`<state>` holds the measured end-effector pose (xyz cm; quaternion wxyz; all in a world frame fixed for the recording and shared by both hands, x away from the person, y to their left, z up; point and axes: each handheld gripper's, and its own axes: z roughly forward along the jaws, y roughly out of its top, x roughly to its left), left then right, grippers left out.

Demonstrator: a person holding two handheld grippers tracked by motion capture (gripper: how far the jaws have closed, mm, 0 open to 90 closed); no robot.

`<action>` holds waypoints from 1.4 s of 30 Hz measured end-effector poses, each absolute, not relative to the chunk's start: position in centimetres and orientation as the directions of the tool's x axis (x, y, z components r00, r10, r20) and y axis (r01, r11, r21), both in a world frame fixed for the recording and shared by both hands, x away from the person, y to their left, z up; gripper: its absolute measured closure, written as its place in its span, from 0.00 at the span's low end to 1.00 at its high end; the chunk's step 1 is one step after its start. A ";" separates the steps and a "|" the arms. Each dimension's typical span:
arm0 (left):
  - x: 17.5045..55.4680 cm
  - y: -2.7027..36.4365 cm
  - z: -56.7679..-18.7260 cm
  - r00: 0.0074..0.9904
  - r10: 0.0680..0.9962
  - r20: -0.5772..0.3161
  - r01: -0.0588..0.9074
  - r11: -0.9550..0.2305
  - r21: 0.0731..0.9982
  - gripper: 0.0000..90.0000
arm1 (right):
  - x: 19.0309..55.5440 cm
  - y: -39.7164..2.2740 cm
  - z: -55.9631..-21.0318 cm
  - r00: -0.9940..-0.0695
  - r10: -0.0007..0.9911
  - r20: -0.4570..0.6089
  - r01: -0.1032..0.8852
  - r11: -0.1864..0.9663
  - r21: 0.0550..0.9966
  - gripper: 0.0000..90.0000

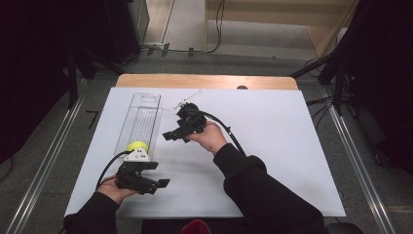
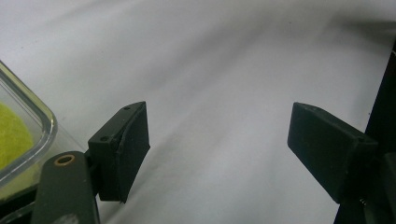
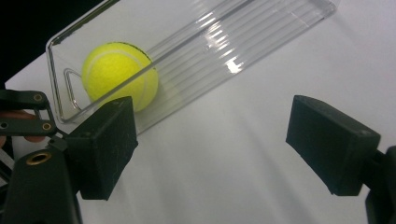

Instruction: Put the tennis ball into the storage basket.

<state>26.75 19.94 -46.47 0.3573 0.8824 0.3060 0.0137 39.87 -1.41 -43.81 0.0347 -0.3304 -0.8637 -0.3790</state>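
Observation:
A yellow tennis ball lies in the near end of a long clear plastic tray on the left of the white table. In the right gripper view the ball rests against the tray's end wall. My right gripper hovers just right of the tray, its jaws pointing toward it; the gripper is open with nothing between the jaws. My left gripper sits near the table's front edge below the ball. It is also open and empty, with the ball and tray corner at its left.
A white sheet covers the table, with a wooden strip showing at the far edge. A thin metal wire piece lies beyond the right gripper. Dark stands and cables surround the table.

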 end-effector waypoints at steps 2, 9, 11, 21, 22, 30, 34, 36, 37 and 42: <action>26.8 20.0 -46.5 0.812 0.549 -0.195 0.530 -0.556 0.640 0.24 | 39.8 -1.6 -43.9 -0.784 0.550 0.288 0.587 0.505 0.633 0.16; 26.8 20.0 -46.5 0.811 0.552 -0.194 0.532 -0.558 0.637 0.24 | 39.4 -2.7 -43.9 -0.781 0.546 0.304 0.593 0.493 0.637 0.16; 26.7 20.0 -46.5 0.810 0.556 -0.188 0.532 -0.560 0.636 0.24 | 39.2 -3.2 -43.9 -0.779 0.546 0.307 0.594 0.488 0.639 0.16; 26.7 20.1 -46.5 0.809 0.557 -0.189 0.531 -0.555 0.640 0.24 | 38.2 -5.2 -43.8 -0.772 0.551 0.315 0.604 0.484 0.634 0.16; 26.7 20.0 -46.5 0.809 0.557 -0.190 0.532 -0.555 0.639 0.24 | 38.1 -5.4 -43.8 -0.774 0.549 0.315 0.602 0.486 0.634 0.16; 26.7 20.0 -46.5 0.806 0.560 -0.192 0.536 -0.552 0.639 0.24 | 37.2 -6.7 -44.1 -0.778 0.548 0.308 0.596 0.488 0.638 0.16; 26.7 20.0 -46.5 0.806 0.560 -0.192 0.536 -0.552 0.640 0.24 | 36.9 -7.6 -43.9 -0.774 0.551 0.312 0.598 0.475 0.646 0.16; 26.7 20.0 -46.5 0.806 0.560 -0.193 0.536 -0.551 0.640 0.24 | 36.8 -8.1 -43.9 -0.775 0.549 0.312 0.595 0.469 0.652 0.16; 26.7 20.0 -46.5 0.805 0.561 -0.193 0.537 -0.550 0.640 0.24 | 36.7 -8.3 -43.9 -0.775 0.550 0.312 0.596 0.470 0.651 0.16; 26.7 20.1 -46.5 0.807 0.560 -0.189 0.534 -0.554 0.639 0.24 | 36.4 -9.3 -44.1 -0.773 0.559 0.299 0.596 0.479 0.645 0.16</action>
